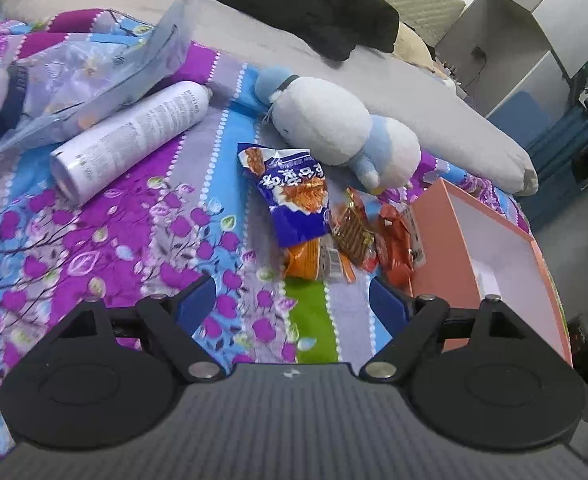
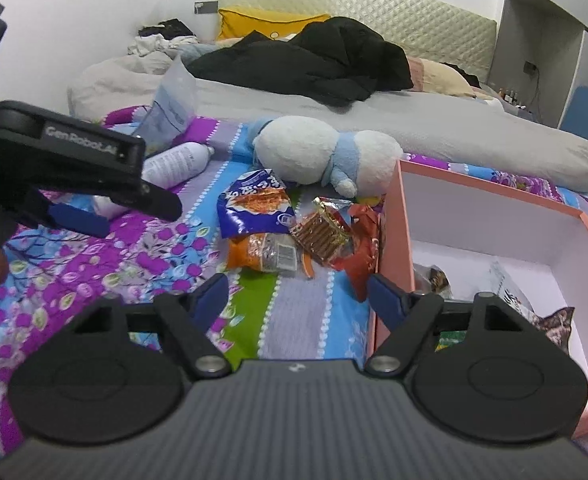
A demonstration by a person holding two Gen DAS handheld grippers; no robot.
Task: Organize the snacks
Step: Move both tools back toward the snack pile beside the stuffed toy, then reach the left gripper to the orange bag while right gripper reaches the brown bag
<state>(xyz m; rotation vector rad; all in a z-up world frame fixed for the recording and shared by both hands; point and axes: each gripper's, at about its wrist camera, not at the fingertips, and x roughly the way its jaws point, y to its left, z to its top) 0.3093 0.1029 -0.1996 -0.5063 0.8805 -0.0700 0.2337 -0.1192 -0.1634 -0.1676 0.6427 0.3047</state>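
A small pile of snacks lies on the flowered bedspread: a blue packet (image 1: 294, 196) (image 2: 253, 208), an orange packet (image 1: 306, 260) (image 2: 261, 252), a brown-gold packet (image 1: 352, 232) (image 2: 324, 232) and a red packet (image 1: 394, 244) (image 2: 364, 248). Right of the pile stands an open pink box (image 1: 434, 260) (image 2: 494, 188) with a few packets (image 2: 534, 308) inside. My left gripper (image 1: 291, 300) hovers open just short of the pile, nothing between its fingers. The right gripper (image 2: 300, 296) is open and empty too, its right finger beside the box's left wall.
A white and blue plush toy (image 1: 342, 128) (image 2: 326, 156) lies behind the snacks. A white spray can (image 1: 133, 136) and a clear plastic bag (image 1: 93, 80) lie to the left. The left gripper's black housing (image 2: 53, 152) fills the right wrist view's left side. Black clothes (image 2: 314, 64) and pillows lie farther back.
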